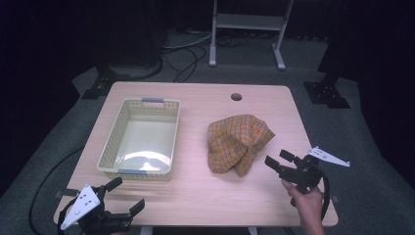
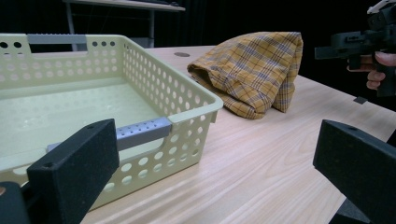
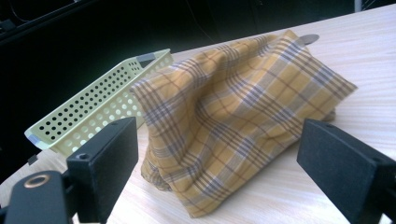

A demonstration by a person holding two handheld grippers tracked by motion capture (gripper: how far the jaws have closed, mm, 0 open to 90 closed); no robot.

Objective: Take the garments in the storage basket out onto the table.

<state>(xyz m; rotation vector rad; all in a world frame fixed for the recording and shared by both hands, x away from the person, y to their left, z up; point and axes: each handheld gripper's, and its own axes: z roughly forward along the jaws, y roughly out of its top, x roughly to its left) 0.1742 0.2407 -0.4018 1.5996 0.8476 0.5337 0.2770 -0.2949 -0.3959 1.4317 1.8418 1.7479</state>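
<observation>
A crumpled yellow plaid cloth (image 1: 238,143) (image 2: 252,70) (image 3: 233,102) lies in a heap right of the table's centre. My right gripper (image 1: 276,157) (image 3: 217,158) is held in a hand just to the right of the cloth and points at it. Its jaws are open and stand apart from the fabric, with nothing between them. An empty pale yellow perforated basket (image 1: 108,142) (image 2: 187,98) (image 3: 93,112) sits on the left half of the table. My left gripper (image 1: 128,194) (image 2: 215,158) rests at the front left corner, open, facing the basket's near end.
The wooden table (image 1: 195,186) has a round cable hole (image 1: 236,97) near its far edge. Bare wood lies between basket and cloth. A white metal rack (image 1: 247,22) and cables are on the grey floor beyond the table.
</observation>
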